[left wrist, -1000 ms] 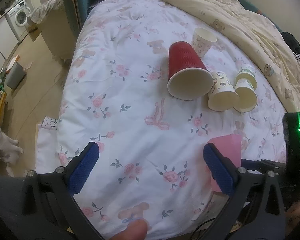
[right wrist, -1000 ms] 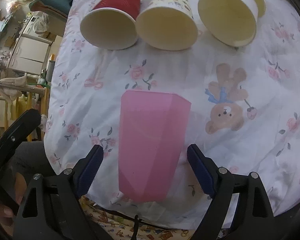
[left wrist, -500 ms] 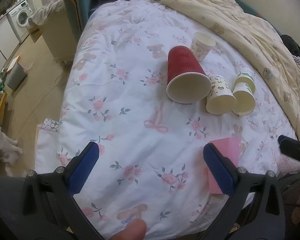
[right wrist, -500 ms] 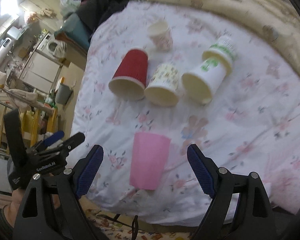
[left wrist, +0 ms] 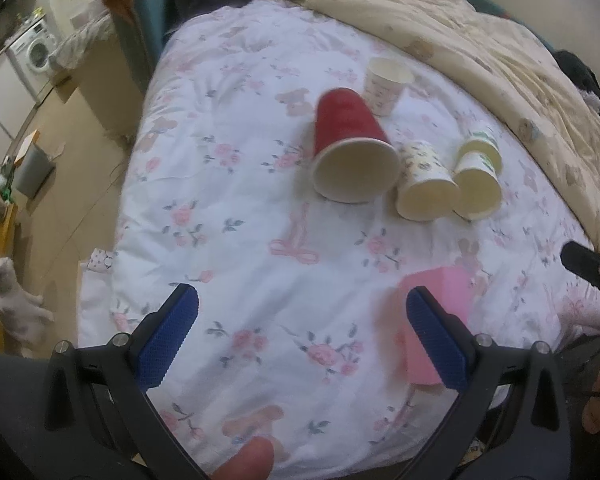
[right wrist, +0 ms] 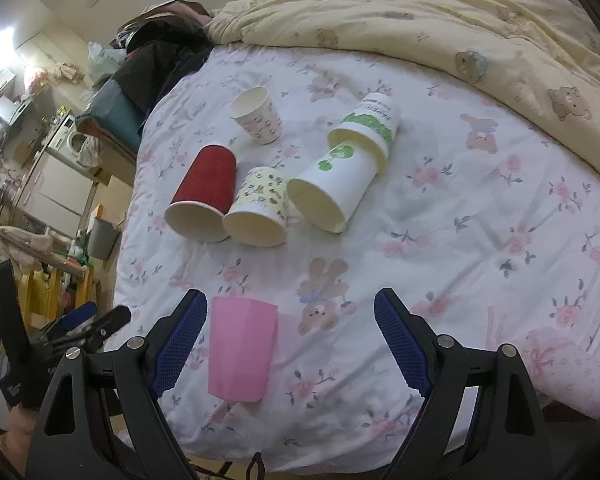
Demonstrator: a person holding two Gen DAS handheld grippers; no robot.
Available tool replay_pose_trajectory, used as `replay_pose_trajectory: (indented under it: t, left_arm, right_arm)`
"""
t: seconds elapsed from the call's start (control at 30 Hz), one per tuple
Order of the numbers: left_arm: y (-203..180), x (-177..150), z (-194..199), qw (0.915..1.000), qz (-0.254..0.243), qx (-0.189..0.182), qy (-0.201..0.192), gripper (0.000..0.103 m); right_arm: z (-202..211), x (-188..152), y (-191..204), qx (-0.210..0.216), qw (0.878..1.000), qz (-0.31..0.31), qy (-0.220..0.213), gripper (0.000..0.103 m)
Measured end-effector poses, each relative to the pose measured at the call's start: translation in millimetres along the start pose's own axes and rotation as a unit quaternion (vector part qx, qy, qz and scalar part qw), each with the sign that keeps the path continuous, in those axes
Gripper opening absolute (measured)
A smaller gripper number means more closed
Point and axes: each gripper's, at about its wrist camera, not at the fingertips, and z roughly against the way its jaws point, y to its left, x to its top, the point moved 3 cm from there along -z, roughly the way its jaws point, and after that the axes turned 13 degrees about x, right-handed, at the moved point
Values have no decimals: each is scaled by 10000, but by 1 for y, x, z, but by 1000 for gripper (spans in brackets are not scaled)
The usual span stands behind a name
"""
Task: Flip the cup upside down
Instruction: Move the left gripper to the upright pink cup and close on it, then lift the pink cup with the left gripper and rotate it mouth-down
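We hold both hand-held grippers, left [left wrist: 302, 338] and right [right wrist: 290, 338], with jaws apart and empty above the bed [right wrist: 460, 216]; the pink cup [right wrist: 240, 354] stands inverted near its edge.

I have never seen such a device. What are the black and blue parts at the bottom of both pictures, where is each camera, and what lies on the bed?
Each picture comes from a camera mounted on a hand-held gripper, looking forward along its two blue-padded fingers. One shows the left gripper, the other the right gripper. A person holds one in each hand. Both stand open and hold nothing. On the flowered bedsheet a pink cup stands upside down near the edge. Farther back lie a red cup, a patterned cup and two nested white cups on their sides; a small cup stands upright.
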Motion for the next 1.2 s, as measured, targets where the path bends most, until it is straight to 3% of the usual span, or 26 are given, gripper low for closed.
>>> replay_pose_trajectory:
  t: [0.27, 0.53, 0.6, 0.8, 0.9, 0.93, 1.0, 1.2]
  left_arm:
    - [-49, -18, -4, 9971, -7, -502, 573, 102]
    - [-85, -34, -9, 9953, -357, -409, 798, 101]
    - [-89, -36, -13, 9947, -398, -375, 876, 94]
    - [-106, -44, -31, 9890, -436, -491, 1325, 94]
    - [-116, -48, -36, 9882, -575, -455, 1345, 93]
    - [-119, -49, -38, 9878, -608, -456, 1359, 91]
    - [-124, -51, -42, 9859, -619, -560, 1449, 72]
    - [-128, -52, -46, 9849, -653, -552, 1503, 54]
  right_arm:
    - [20, 4, -10, -273, 9988, -78, -395, 88]
    - [21, 3, -18, -384, 9984, -206, -360, 88]
    - [24, 5, -18, -308, 9984, -238, -413, 88]
    - [25, 4, -19, -200, 9985, -320, -391, 88]
    - [25, 4, -21, -217, 9984, -363, -379, 88]
    - [25, 4, -21, -207, 9984, -376, -380, 88]
    - [25, 4, -22, -198, 9983, -411, -374, 88]
    - [24, 4, -23, -197, 9983, -431, -347, 88]
